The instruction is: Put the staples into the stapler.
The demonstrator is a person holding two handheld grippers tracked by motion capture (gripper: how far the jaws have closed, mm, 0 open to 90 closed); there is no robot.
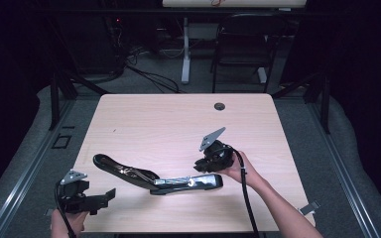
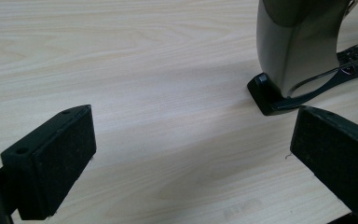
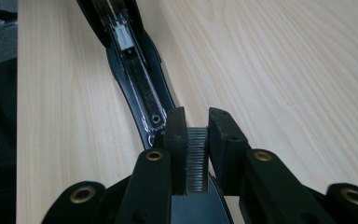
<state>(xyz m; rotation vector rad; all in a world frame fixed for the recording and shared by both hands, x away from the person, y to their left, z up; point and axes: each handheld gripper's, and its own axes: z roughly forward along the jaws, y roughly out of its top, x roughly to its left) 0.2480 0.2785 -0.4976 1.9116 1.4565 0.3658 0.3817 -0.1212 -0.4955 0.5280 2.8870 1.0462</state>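
- My right claw (image 3: 196, 128) is clamped on a silvery strip of staples (image 3: 196, 158); its two black padded jaws press the strip from either side, and the strip stands on edge between them.
- Seen from above, my right claw (image 1: 211, 159) sits over the right end of a long black-and-chrome stapler, swung fully open and lying flat (image 1: 149, 177) on the pale wooden table (image 1: 178, 119).
- Just ahead of my right jaws, the stapler's open black channel with its chrome rail (image 3: 137, 79) runs away from me, toward the far top of the right gripper view.
- The staple strip hangs just above the near end of that channel; I cannot tell whether it touches the metal.
- My left claw (image 1: 108, 195) is spread wide with bare tabletop between its black pads (image 2: 70, 158), gripping nothing.
- It hovers low near the table's front edge, well apart from my right claw, with the stapler lying between the two.
- Ahead and to the right of my left jaws stands the stapler's rounded chrome cover (image 2: 298, 42), with its black tip resting on the wood, close beside my right-hand pad but not touching it.
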